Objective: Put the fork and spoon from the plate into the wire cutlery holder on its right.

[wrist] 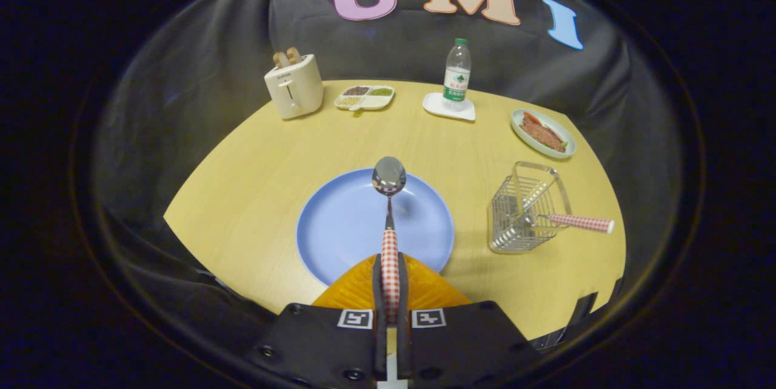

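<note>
**Spoon gripped, fork in the holder**

Between the fingers we see the gripper (390,292) clamped on the spoon (389,207), its checked handle partly hidden by them, its shiny bowl raised over the round blue plate (339,225). Right of the plate, the wire holder (526,210) keeps the fork (573,222); its tines are hard to make out
</note>
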`<control>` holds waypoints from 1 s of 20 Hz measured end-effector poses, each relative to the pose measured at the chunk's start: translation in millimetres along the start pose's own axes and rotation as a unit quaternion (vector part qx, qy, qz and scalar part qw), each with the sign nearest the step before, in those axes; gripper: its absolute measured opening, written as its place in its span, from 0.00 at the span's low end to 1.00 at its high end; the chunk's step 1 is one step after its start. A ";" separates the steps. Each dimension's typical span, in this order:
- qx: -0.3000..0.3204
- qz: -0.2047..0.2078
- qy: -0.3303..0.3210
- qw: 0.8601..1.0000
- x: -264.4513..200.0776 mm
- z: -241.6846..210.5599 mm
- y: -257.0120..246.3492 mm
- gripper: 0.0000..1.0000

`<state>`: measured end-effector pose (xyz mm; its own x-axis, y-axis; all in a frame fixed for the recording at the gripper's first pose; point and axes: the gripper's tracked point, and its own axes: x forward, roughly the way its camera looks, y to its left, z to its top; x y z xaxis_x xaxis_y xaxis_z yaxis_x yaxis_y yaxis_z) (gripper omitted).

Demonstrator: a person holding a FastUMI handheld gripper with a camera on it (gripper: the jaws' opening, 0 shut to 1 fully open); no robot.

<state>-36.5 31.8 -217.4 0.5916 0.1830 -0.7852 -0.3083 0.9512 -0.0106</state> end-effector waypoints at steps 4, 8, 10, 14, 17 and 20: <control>0.014 -0.012 0.015 1.000 -29.4 27.9 -42.2 0.09; 0.014 -0.039 0.061 0.997 -42.8 38.0 -90.2 0.09; 0.024 -0.044 0.095 0.994 -48.7 39.1 -105.7 0.09; 0.039 -0.049 0.190 0.980 -52.6 29.3 -130.7 0.09; 0.023 -0.060 0.257 0.964 -49.2 24.4 -152.4 0.09; 0.001 -0.068 0.318 0.946 -34.2 18.1 -170.8 0.09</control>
<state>9.3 -132.4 -177.6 0.0580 -0.1260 -0.9903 -0.2602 0.9558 -0.1369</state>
